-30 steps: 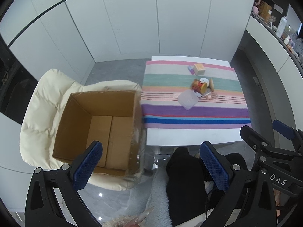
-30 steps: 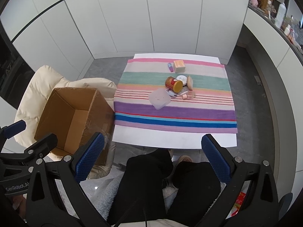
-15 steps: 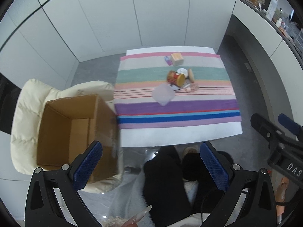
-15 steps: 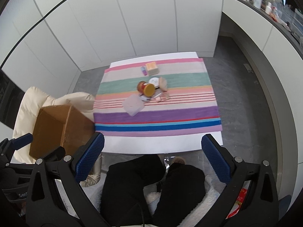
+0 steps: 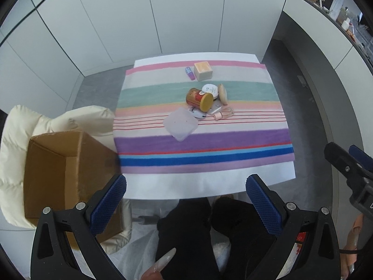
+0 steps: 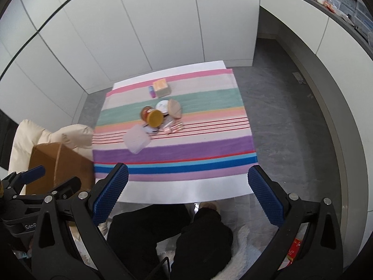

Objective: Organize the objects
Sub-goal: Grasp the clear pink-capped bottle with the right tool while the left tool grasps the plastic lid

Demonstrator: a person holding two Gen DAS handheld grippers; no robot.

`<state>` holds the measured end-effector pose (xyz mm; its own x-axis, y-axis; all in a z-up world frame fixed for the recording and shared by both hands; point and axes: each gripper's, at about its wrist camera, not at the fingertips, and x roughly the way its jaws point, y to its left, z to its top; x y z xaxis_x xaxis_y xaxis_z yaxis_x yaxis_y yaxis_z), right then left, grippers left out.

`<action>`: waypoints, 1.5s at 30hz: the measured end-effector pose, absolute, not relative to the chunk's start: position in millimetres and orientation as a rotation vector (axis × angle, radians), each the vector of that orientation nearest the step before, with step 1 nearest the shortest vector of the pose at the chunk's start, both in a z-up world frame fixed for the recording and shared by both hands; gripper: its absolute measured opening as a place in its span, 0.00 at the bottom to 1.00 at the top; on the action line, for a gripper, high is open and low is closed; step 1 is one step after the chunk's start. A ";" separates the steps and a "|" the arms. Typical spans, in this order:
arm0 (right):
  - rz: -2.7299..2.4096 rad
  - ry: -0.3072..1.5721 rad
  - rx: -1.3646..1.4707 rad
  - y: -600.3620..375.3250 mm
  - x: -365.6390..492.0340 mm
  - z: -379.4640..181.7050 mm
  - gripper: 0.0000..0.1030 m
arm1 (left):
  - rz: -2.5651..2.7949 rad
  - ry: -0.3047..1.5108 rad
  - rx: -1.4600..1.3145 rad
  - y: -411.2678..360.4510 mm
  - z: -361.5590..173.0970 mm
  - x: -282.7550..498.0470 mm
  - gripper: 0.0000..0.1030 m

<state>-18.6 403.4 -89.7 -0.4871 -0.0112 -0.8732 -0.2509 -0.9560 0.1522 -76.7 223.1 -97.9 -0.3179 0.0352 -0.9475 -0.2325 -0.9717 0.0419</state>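
Lying sideways, a gold-lidded red can [image 5: 199, 98] tops the clutter.

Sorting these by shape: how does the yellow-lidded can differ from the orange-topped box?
The can is round and lies on its side; the box is square and sits upright. The can is in the central cluster; the box sits farther back beside a small purple bottle. Both rest on the striped cloth.

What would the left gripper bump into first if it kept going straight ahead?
Probably the striped cloth near the translucent plastic lid; the left gripper is open and nothing shows in between, though depth is hard to judge.
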 end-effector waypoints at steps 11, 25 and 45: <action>2.550 0.183 -1.444 420.1 -65.4 -144.4 1.00 | 2.548 0.314 -1.628 222.7 -171.7 -129.6 1.00; 2.694 0.258 -1.498 403.7 -162.2 -291.0 1.00 | 2.429 0.106 -1.803 197.3 -295.9 -208.6 1.00; 2.663 0.032 -1.630 354.0 -212.4 -379.2 0.62 | 2.273 -0.402 -2.037 194.8 -362.4 -256.7 1.00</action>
